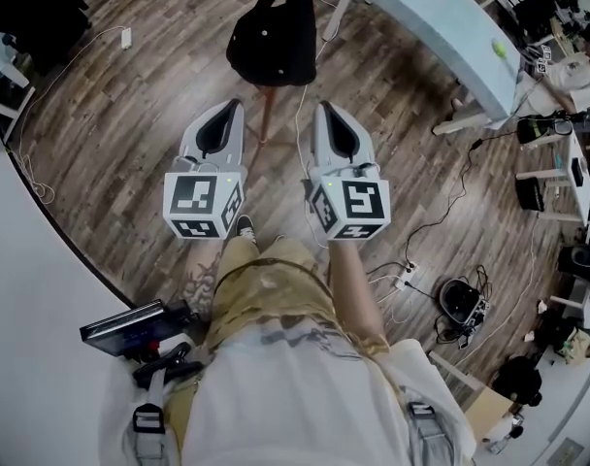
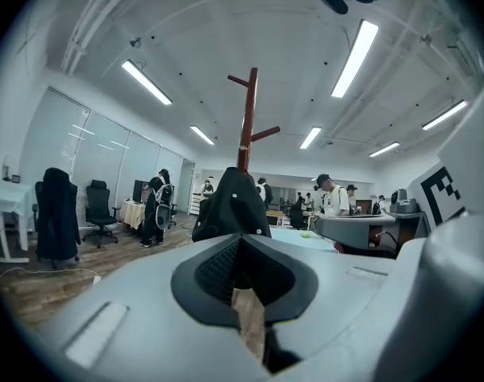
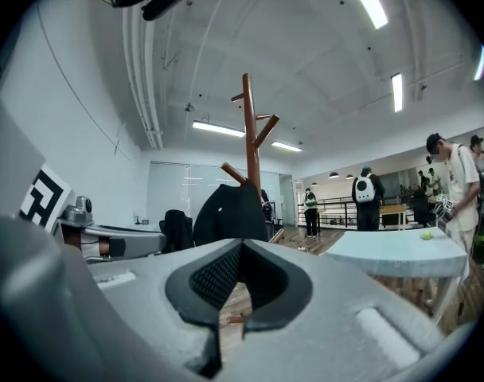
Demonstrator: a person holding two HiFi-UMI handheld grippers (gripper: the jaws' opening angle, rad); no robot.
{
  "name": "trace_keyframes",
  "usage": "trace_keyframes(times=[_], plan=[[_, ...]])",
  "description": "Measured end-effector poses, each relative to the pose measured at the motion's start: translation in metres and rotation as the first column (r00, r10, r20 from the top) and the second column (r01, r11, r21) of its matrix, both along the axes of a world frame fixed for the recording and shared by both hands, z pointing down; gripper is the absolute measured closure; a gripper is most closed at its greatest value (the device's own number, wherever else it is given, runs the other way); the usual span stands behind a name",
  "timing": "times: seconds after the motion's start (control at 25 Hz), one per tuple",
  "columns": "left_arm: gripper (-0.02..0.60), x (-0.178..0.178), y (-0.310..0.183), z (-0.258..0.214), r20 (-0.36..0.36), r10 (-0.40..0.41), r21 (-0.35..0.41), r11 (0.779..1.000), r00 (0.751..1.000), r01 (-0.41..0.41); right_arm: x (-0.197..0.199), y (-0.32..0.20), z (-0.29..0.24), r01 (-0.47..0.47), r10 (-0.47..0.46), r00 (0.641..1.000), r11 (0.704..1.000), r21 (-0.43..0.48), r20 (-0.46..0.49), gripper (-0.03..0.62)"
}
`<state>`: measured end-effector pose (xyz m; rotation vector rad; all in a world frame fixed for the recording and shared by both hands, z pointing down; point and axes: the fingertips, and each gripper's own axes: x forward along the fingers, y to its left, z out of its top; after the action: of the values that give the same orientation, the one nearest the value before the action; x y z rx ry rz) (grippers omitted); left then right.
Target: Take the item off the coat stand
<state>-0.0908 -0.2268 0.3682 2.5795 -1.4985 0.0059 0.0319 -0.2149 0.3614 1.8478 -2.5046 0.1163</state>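
A black item (image 1: 272,37) hangs on a brown wooden coat stand (image 1: 267,116) in front of me, seen from above in the head view. My left gripper (image 1: 227,106) and right gripper (image 1: 326,108) are held side by side just short of it, both shut with nothing between the jaws. In the left gripper view the black item (image 2: 230,205) hangs below the stand's bare pegs (image 2: 247,126), straight beyond the closed gripper tips (image 2: 240,238). The right gripper view shows the same item (image 3: 230,209) on the stand (image 3: 248,126) past its closed tips (image 3: 242,243).
A light blue table (image 1: 441,27) stands to the right of the stand. Cables and a power strip (image 1: 404,278) lie on the wood floor at the right. A dark chair (image 1: 38,8) is at the far left. People (image 3: 453,185) stand in the background.
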Motion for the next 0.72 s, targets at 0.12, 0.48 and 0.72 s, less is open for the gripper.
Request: trace_keyframes(times=[0.12,0.48,0.72], plan=[[0.583,0.002,-0.012,0.002,0.006,-0.005,-0.002,1.000,1.000,0.005,0.005,-0.010,0.005,-0.007,0.007,1.000,1.000,-0.007,-0.002,0.595],[0.583,0.007,-0.056,-0.039,0.046,-0.095,0.096,0.991,0.994,0.090,0.025,-0.052,-0.024,0.039,-0.040,0.999,0.997,0.065,0.017,0.595],[0.583,0.002,-0.071,-0.060,0.054,-0.140,0.153,0.980,0.989,0.130,0.036,-0.063,-0.038,0.053,-0.055,0.998,0.994,0.095,0.018,0.595]])
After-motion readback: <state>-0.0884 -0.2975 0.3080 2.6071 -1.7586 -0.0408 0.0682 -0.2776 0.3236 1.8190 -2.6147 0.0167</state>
